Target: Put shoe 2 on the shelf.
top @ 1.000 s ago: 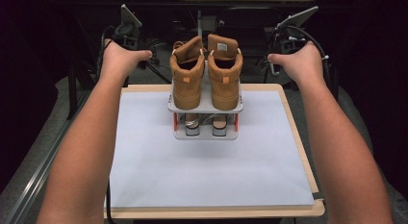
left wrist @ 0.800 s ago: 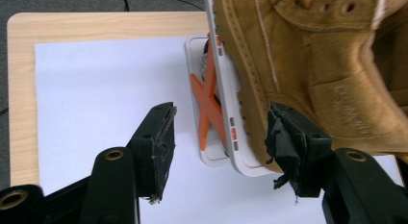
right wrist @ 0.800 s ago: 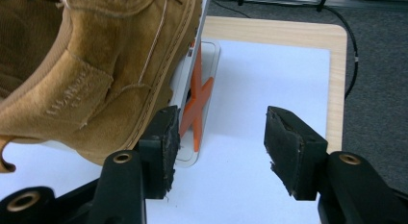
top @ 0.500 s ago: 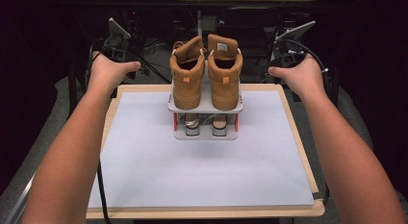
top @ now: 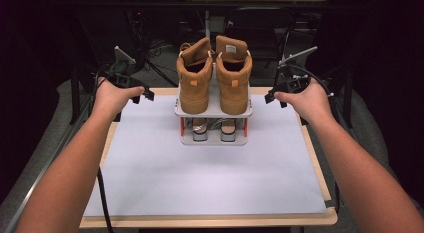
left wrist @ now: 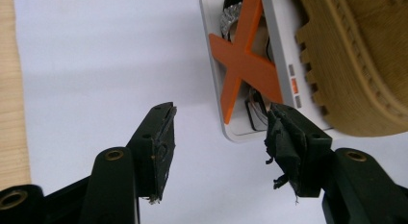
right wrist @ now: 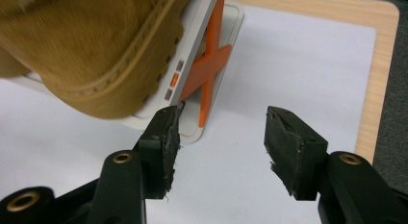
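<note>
Rack: your grey two-tier shoe rack stands mid-counter on the white sheet, tan boots on top.
Left gripper: jaws open, empty; rack's orange-crossed end just ahead of your right jaw.
Right gripper: jaws open, empty; rack's end beside your left jaw.

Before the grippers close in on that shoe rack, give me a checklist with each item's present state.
1. Left gripper jaws open with nothing between them: ok.
2. Right gripper jaws open with nothing between them: ok.
3. Both tan boots upright, side by side on the top shelf of the shoe rack: ok.
4. Rack standing level on the white mat, inside its edges: ok.
5. One gripper on each side of the rack, near its orange X-braces: ok.
6. Jaws touching the rack: cannot tell; one jaw tip in each gripper view overlaps the rack's corner.
</note>
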`<state>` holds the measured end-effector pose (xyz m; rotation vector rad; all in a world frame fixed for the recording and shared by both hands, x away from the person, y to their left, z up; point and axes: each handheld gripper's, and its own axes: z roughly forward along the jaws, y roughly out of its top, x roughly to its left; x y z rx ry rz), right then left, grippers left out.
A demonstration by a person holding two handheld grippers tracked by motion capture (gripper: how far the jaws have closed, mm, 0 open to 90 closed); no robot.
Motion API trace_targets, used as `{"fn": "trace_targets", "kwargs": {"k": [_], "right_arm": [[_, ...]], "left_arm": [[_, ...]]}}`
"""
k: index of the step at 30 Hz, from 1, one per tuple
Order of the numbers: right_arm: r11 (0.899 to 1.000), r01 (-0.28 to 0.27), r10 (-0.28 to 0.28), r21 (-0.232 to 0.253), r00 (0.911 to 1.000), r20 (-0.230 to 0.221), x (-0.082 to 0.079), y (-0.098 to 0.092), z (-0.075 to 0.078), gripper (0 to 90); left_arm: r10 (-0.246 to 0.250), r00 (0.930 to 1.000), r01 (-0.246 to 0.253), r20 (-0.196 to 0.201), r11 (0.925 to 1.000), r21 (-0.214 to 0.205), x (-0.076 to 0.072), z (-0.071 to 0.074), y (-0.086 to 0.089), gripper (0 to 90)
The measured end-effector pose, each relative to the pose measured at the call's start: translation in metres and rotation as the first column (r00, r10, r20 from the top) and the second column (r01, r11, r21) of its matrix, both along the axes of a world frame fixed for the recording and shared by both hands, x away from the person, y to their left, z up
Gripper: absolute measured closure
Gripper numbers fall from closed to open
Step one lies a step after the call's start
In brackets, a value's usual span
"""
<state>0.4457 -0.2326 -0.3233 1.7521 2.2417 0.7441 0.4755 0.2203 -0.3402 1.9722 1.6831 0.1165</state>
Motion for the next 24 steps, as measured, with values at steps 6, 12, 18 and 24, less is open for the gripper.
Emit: {"fn": "trace_targets", "kwargs": {"k": [6, 12, 18, 24], "right_arm": [[1.000, -0.023, 0.022, -0.016, 0.9996, -0.014, -0.007, 0.001, -0.022, 45.8], [0.998, -0.035, 0.034, -0.044, 0.9987, -0.038, -0.012, 0.002, -0.041, 45.4], [0.997, -0.058, 0.056, -0.054, 0.9971, -0.051, -0.021, 0.005, -0.057, 45.4], [0.992, -0.089, 0.082, -0.088, 0.9931, -0.084, -0.030, 0.012, -0.075, 45.5]], "left_arm": [[-0.029, 0.9996, 0.029, 0.005, 0.9996, -0.007, -0.008, -0.022, 0.001, 43.5], [-0.046, 0.9987, 0.046, -0.019, 0.9989, -0.008, -0.018, -0.046, 0.000, 44.6], [-0.090, 0.9946, 0.089, -0.051, 0.9958, -0.020, -0.030, -0.072, -0.003, 45.6], [-0.113, 0.9919, 0.111, -0.059, 0.9933, -0.031, -0.040, -0.090, -0.003, 44.8]]}}
